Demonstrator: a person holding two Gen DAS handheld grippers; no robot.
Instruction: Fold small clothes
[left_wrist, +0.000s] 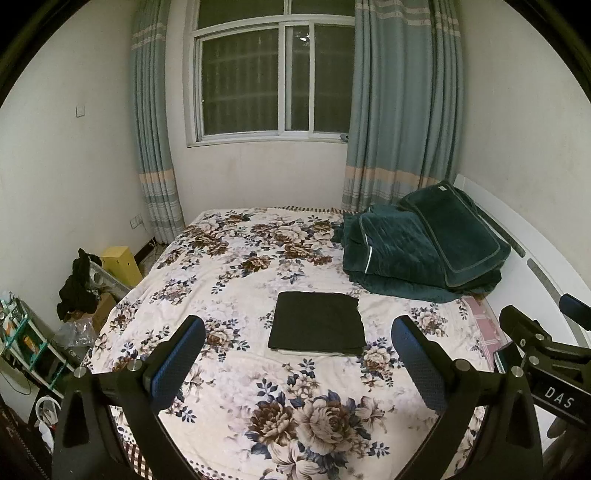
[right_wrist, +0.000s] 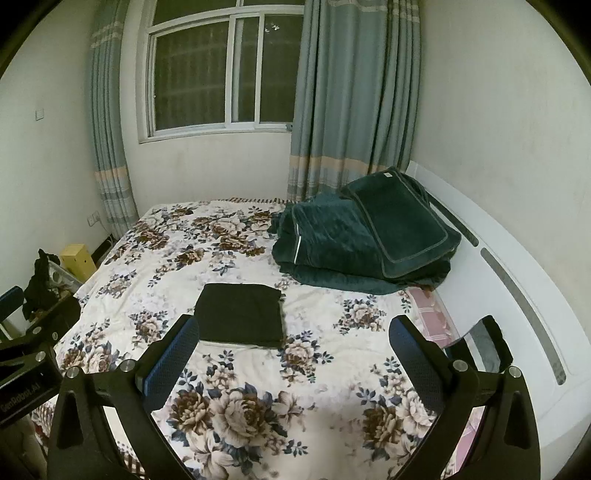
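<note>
We hold both hand-held grippers, left (left_wrist: 298, 354) and right (right_wrist: 291, 352), spread and empty above the bed (left_wrist: 229, 373); the folded black garment (left_wrist: 317, 321) lies flat mid-bed.

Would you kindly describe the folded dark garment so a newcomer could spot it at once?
Start at the bed with the white floral bedspread. Near its middle lies the flat, neatly folded black rectangular garment. Unlike the bulky dark green quilted blanket heaped by the headboard, it is thin, plain and squared.
</note>
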